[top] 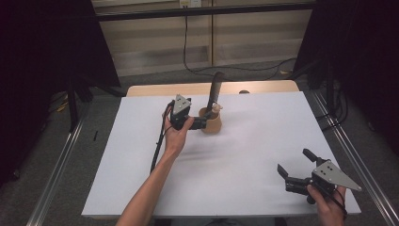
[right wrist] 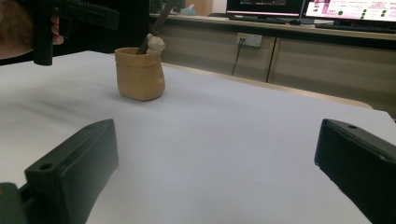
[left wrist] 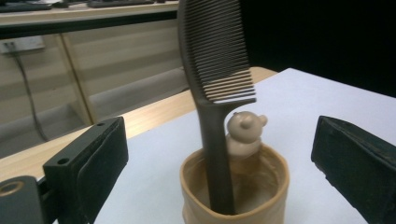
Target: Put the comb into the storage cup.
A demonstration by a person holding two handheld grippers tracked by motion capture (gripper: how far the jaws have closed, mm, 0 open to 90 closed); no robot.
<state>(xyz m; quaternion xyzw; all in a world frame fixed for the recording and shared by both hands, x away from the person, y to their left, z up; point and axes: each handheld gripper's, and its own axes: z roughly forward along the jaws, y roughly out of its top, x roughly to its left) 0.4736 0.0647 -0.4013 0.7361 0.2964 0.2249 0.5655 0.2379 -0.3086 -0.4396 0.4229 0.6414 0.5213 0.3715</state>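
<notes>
A tan cup (top: 212,123) (left wrist: 236,189) (right wrist: 139,73) with a small bear figure (left wrist: 245,132) (right wrist: 154,44) on its rim stands near the table's far middle. A dark comb (top: 214,91) (left wrist: 215,79) stands upright in it, teeth end up. My left gripper (top: 205,121) (left wrist: 219,163) is open, its jaws on either side of the cup and apart from it. My right gripper (top: 294,165) (right wrist: 215,172) is open at the near right of the table with nothing between its jaws.
The white table top (top: 244,155) rests on a wooden table whose edge (top: 188,88) shows at the back. Metal rails (top: 56,174) run along both sides. A cable (top: 157,148) trails from the left gripper. Monitors (right wrist: 350,9) stand on a far bench.
</notes>
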